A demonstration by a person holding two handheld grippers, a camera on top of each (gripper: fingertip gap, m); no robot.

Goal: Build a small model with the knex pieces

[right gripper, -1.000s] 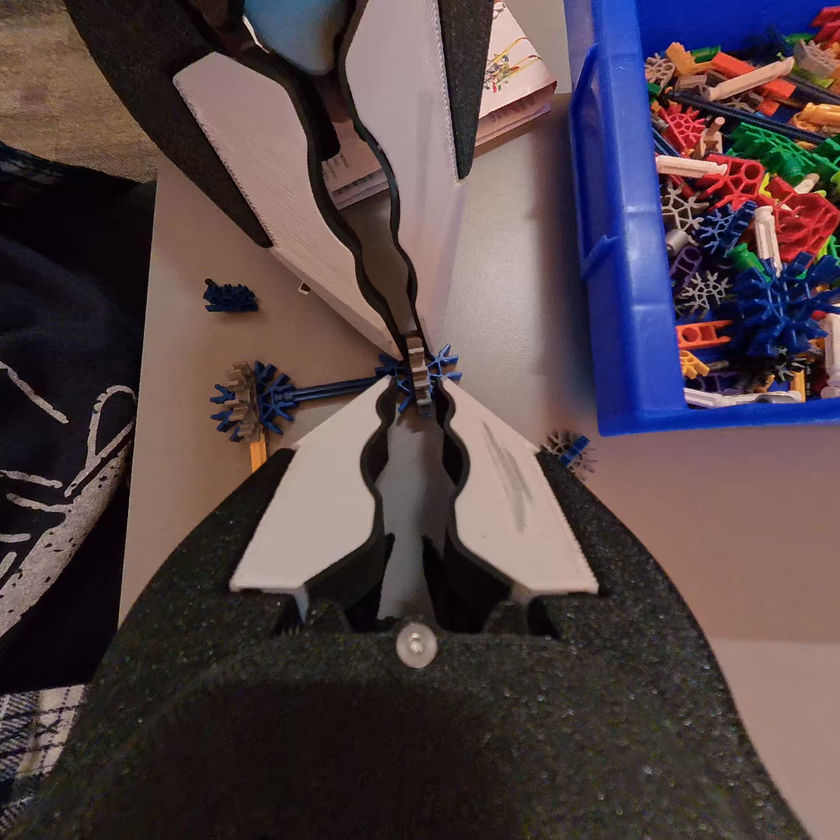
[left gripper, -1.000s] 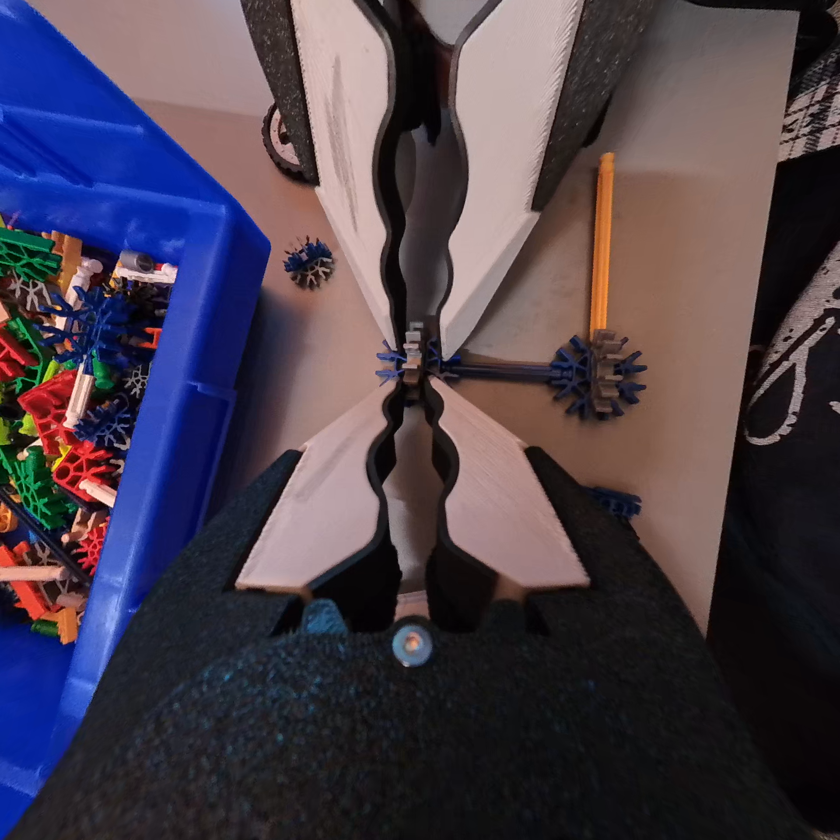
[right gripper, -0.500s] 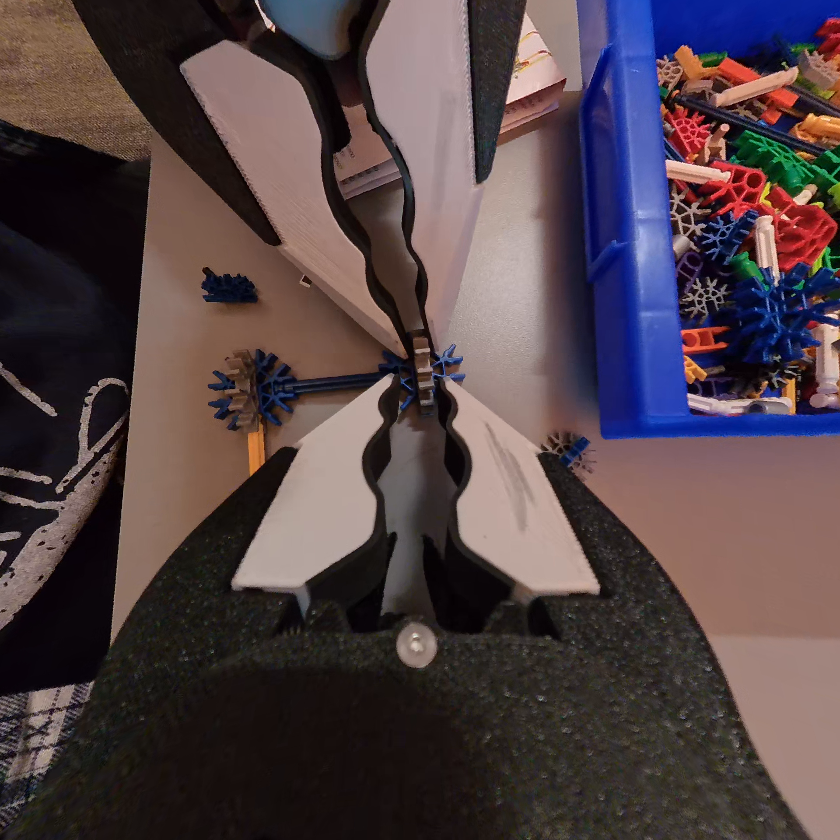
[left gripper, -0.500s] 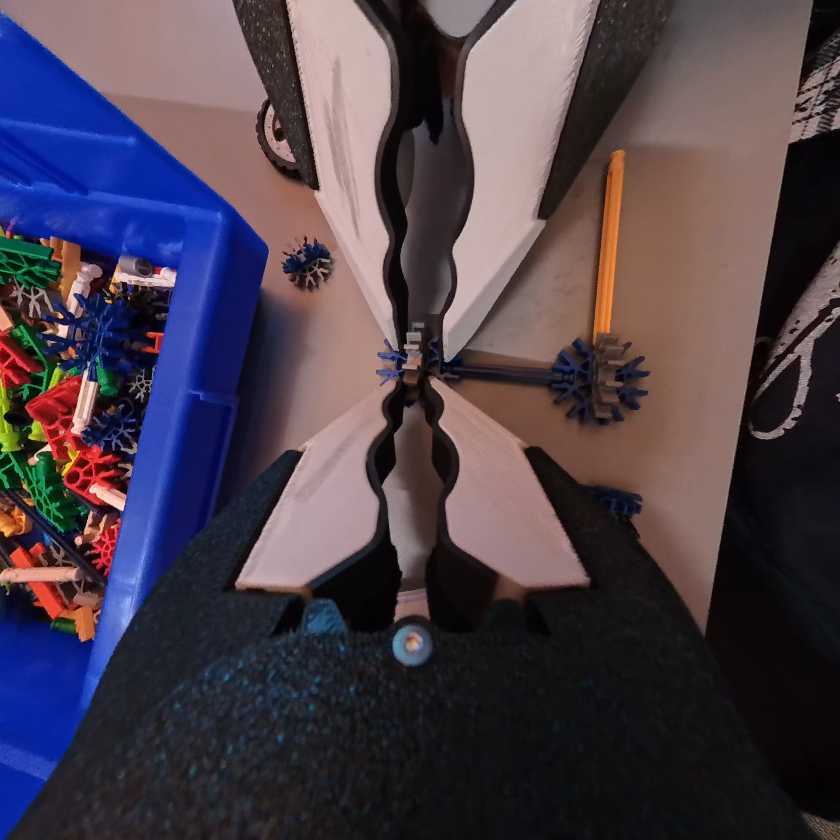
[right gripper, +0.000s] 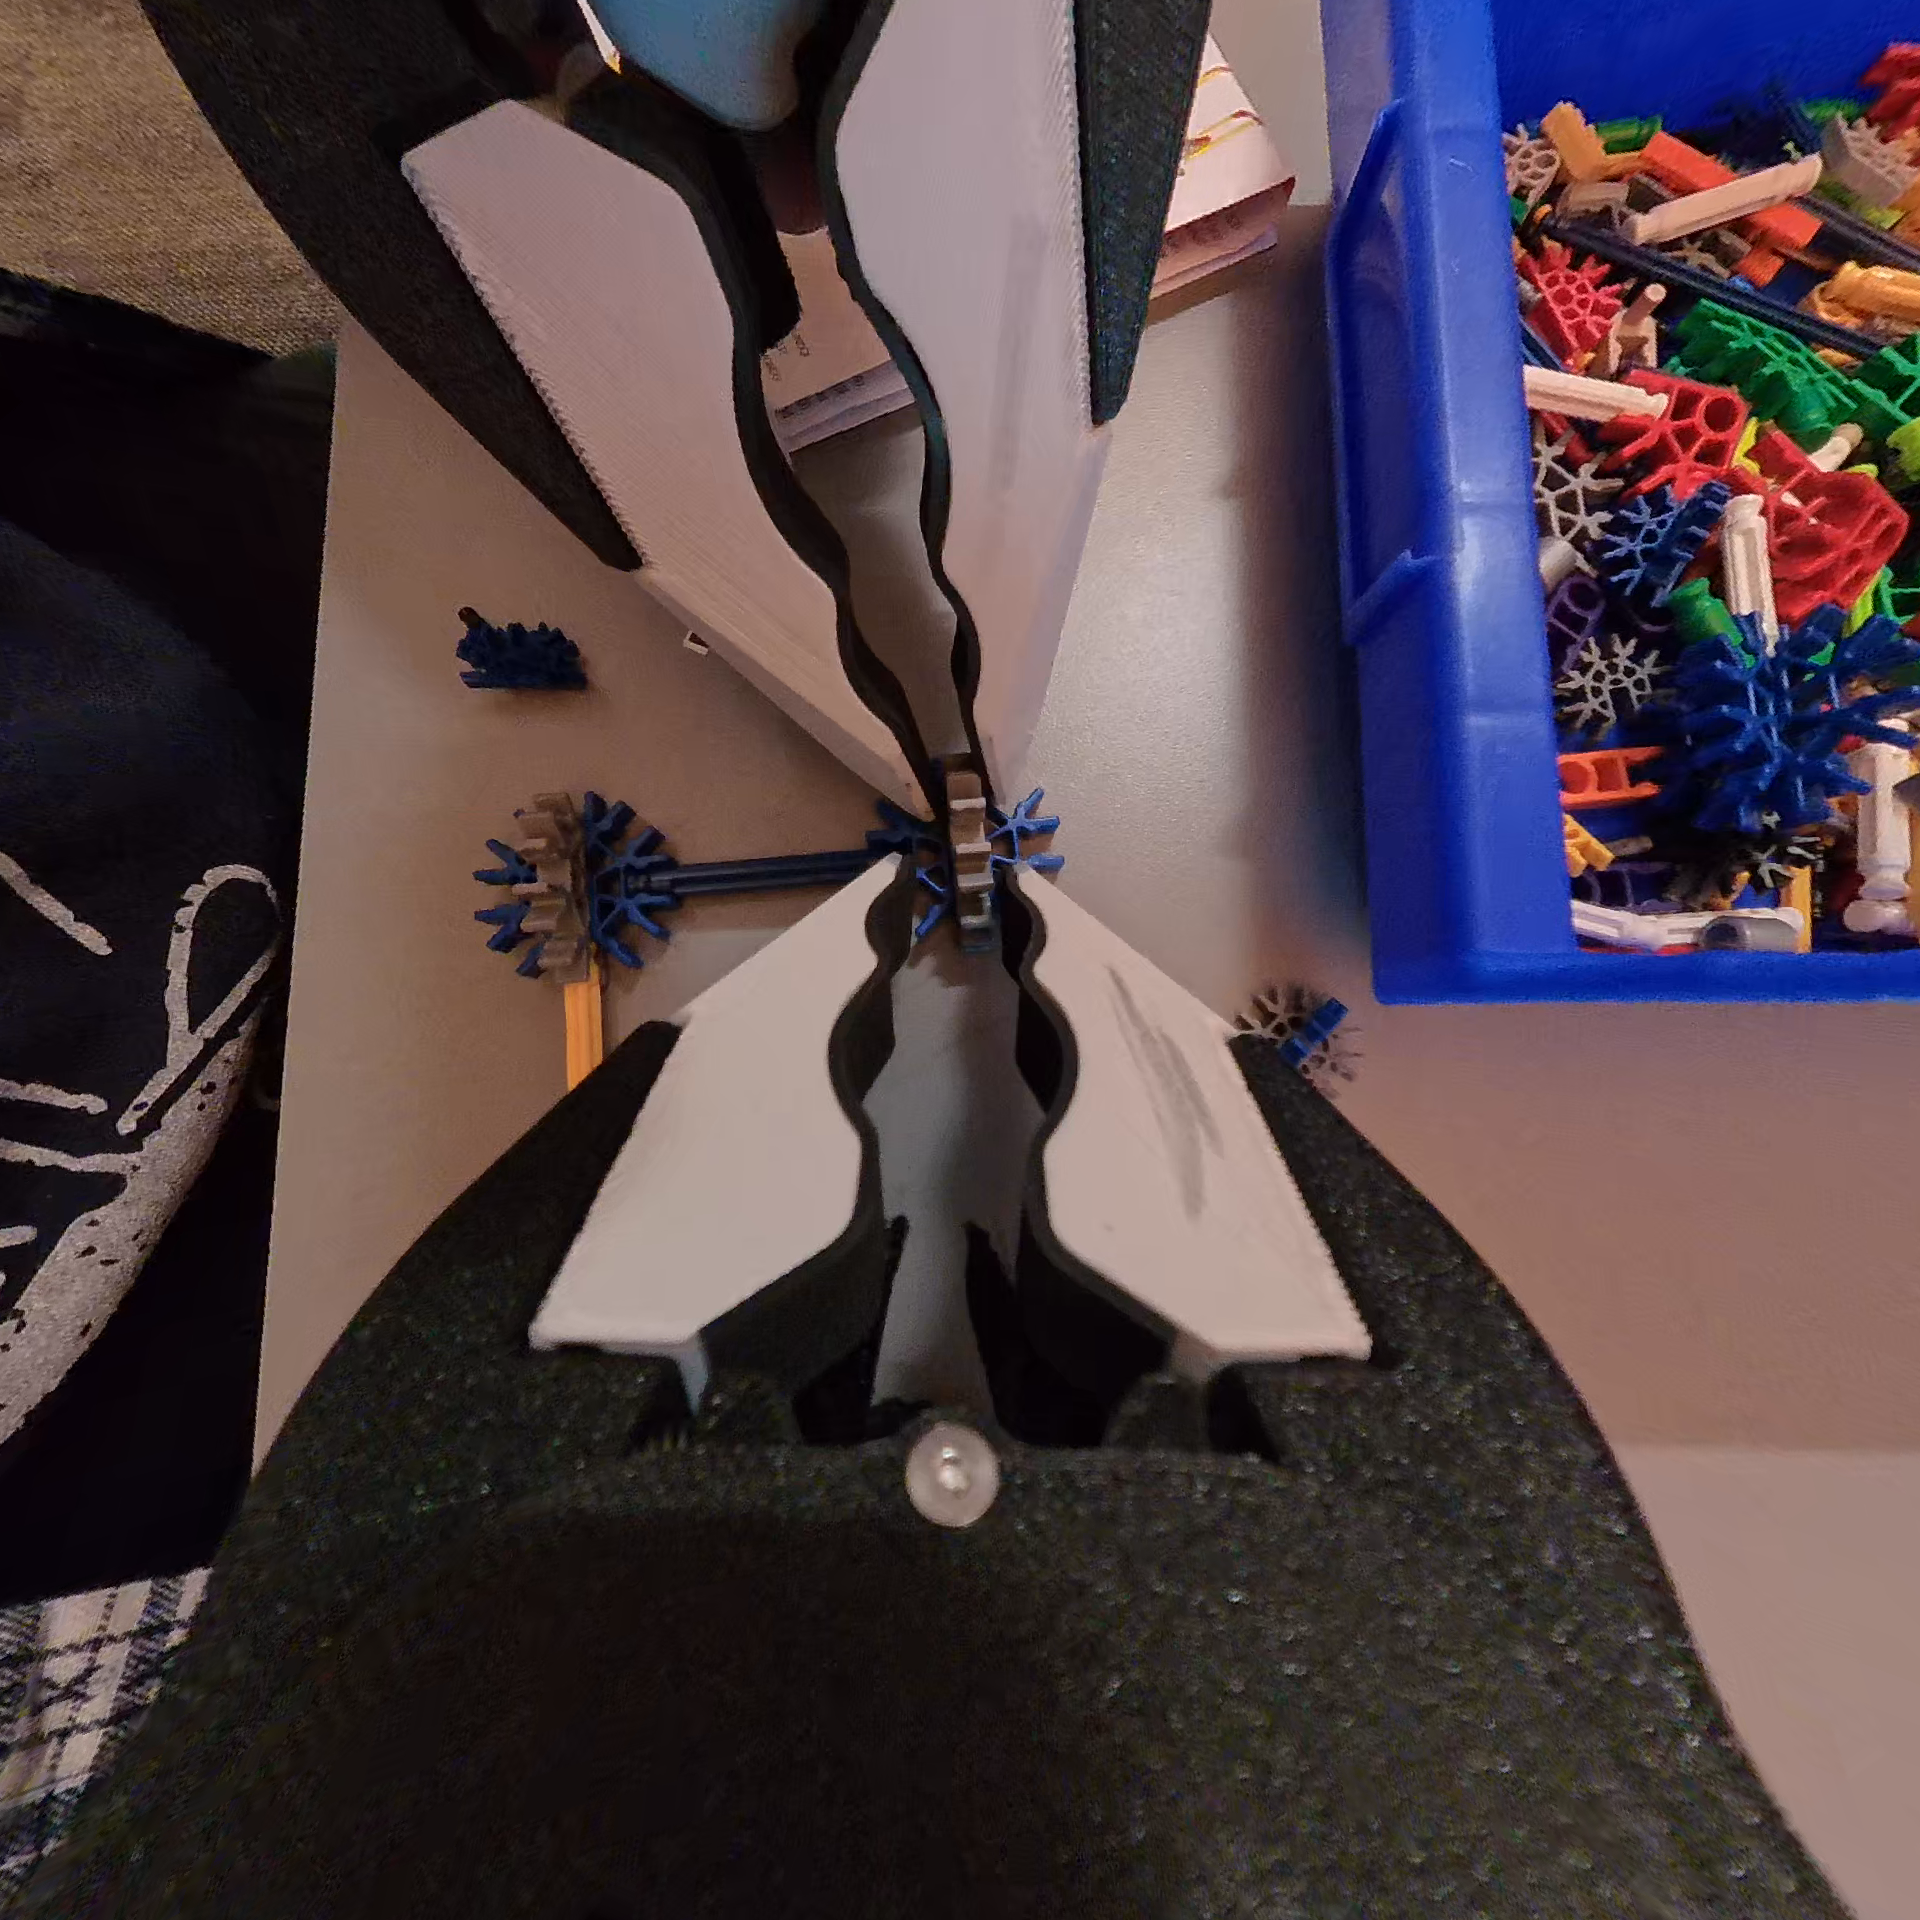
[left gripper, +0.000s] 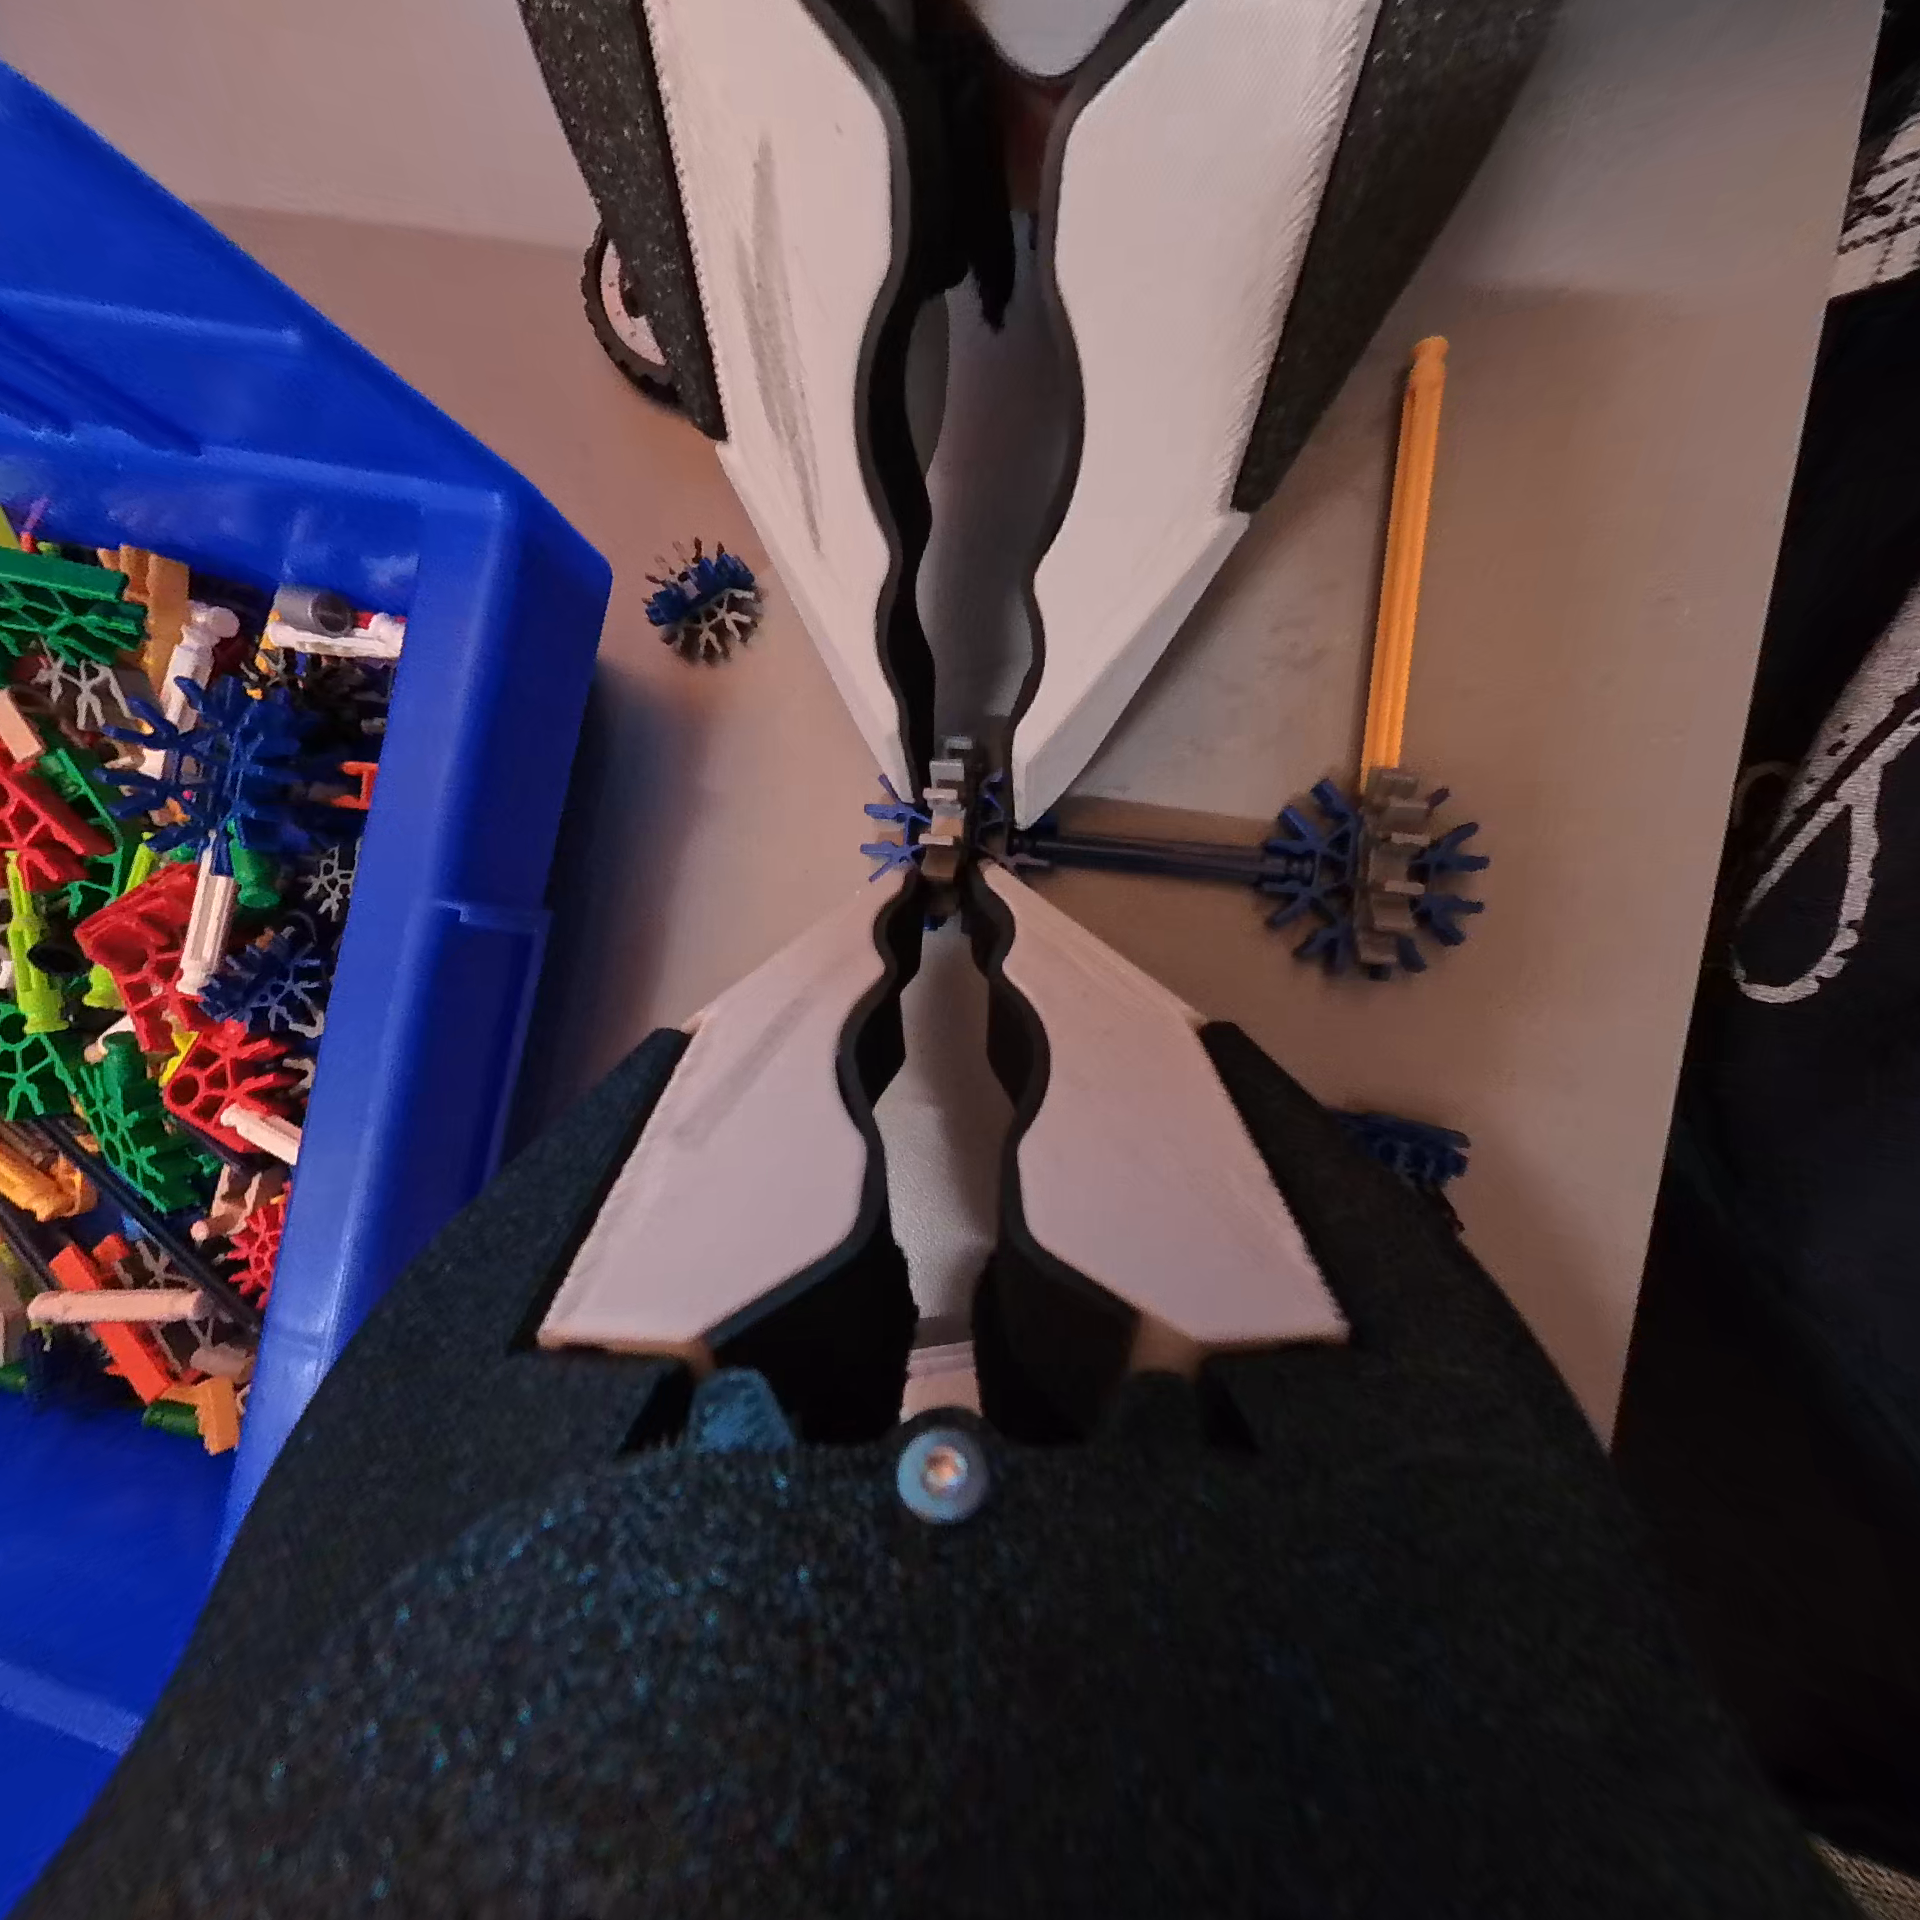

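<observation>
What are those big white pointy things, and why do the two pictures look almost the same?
They are the fingers of two hand-held grabbers, and a person holds one in each hand. Each grabber has its own camera looking along its fingers, so each picture shows its own fingers at the bottom and the other grabber coming in from the top.

The left gripper and the right gripper both pinch the same grey and blue connector cluster. A dark blue rod joins it to a second connector cluster, which carries a yellow rod.

On the table stands a blue bin full of colourful building pieces, with a small loose connector nearby.
</observation>
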